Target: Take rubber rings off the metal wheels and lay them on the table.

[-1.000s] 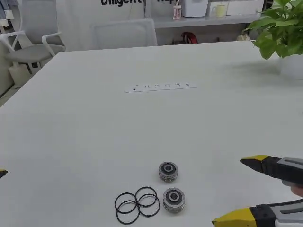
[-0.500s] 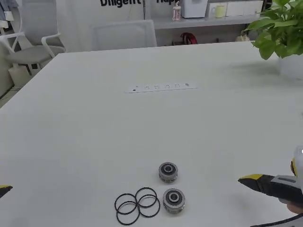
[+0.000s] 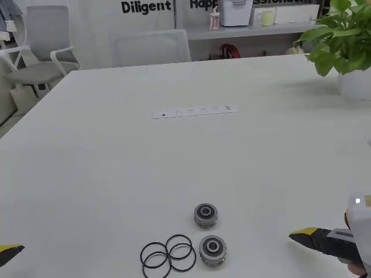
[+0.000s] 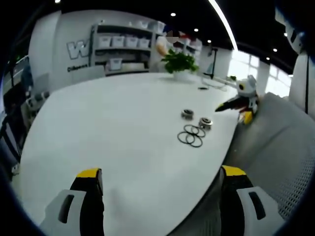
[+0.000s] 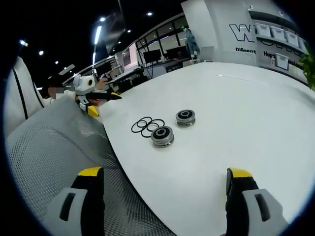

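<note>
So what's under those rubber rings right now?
Just bare table shows through the rubber rings; they overlap one another. Where the loops cross, the lower ones are partly covered.

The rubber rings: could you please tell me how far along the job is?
Done: loose black rings lie on the table by the near wheel and far wheel. In hand: nothing; left gripper and right gripper are open, clear of them. Left: unclear whether either wheel has a ring on.
</note>
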